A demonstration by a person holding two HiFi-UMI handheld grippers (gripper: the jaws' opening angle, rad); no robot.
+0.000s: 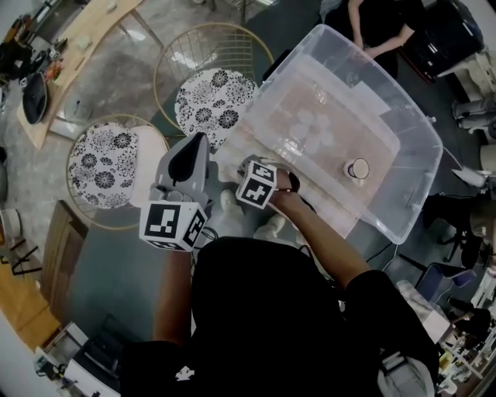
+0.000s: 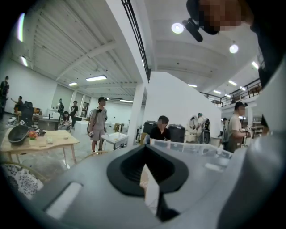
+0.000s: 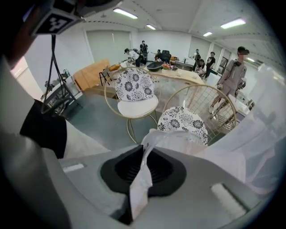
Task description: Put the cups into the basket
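The basket is a big clear plastic bin [image 1: 411,147] ahead of me on the right. One white cup with a dark rim [image 1: 357,168] stands upright inside it, and pale round shapes [image 1: 310,128] show through its bottom. My right gripper [image 1: 249,167] is at the bin's near left corner. Its jaws [image 3: 136,197] are shut on a thin, crumpled clear plastic sheet [image 3: 147,152]. My left gripper [image 1: 194,147] is held left of the bin and points up and away. Its jaws [image 2: 152,199] pinch a thin white sliver [image 2: 147,183]; what it belongs to is hidden.
Two wire chairs with black-and-white flowered cushions [image 1: 213,97] [image 1: 101,163] stand left of the bin. A wooden table [image 1: 77,54] with clutter is at the far left. A person in black [image 1: 380,23] stands behind the bin. More people and tables fill the room [image 2: 98,123].
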